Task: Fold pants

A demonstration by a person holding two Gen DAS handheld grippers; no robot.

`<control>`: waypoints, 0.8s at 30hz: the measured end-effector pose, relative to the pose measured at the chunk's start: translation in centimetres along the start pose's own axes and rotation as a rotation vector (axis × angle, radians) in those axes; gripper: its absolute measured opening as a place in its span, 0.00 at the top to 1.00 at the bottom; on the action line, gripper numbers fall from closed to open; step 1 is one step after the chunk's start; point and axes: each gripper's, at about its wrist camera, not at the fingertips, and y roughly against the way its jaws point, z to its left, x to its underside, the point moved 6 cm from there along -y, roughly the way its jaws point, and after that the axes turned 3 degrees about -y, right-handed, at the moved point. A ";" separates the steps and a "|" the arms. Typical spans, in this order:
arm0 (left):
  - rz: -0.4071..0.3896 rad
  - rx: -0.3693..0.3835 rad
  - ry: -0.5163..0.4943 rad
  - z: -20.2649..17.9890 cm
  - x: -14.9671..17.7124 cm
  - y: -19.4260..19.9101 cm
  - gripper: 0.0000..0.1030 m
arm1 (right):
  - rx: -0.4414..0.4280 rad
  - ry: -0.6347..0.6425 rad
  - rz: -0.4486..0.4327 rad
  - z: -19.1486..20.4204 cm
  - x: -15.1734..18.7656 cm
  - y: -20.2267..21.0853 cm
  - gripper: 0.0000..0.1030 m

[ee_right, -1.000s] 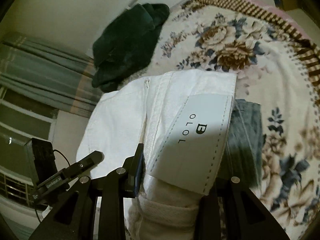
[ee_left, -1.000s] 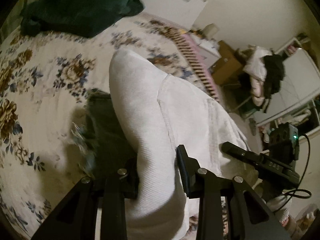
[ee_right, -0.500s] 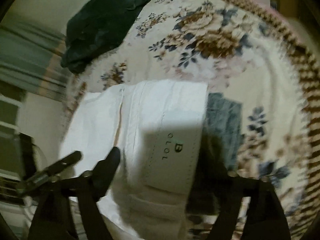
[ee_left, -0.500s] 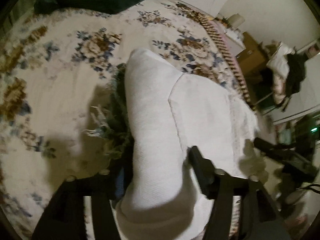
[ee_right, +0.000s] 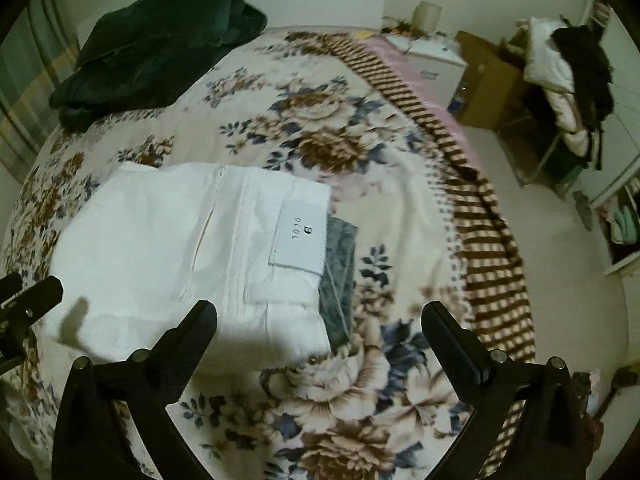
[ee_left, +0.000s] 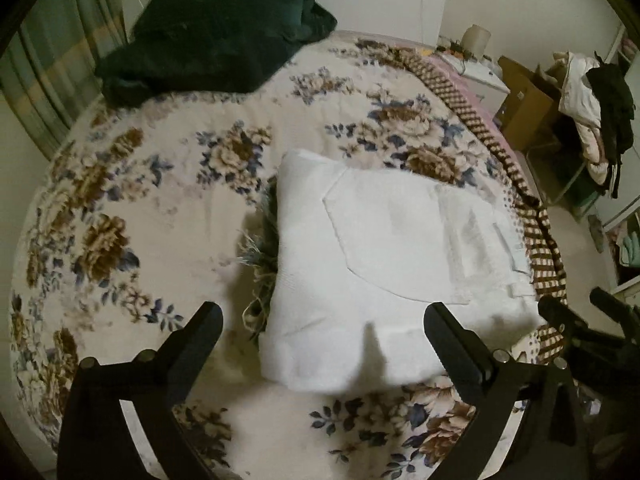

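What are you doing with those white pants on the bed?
Folding them. The white pants lie folded on the flowered blanket, on top of something grey-green. Both grippers, left and right, are opening wide, with nothing between their fingers.

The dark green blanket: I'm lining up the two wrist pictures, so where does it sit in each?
Left wrist: dark green blanket at upper left, heaped at the bed's far end.
Right wrist: the blanket again at upper left, beyond the white pants.
Shared landmark: the pants, folded on the floral bedspread.
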 end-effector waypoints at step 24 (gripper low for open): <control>-0.308 -0.139 0.036 -6.3 11.0 30.7 0.00 | -0.063 -0.009 -0.325 -6.3 12.7 36.7 0.00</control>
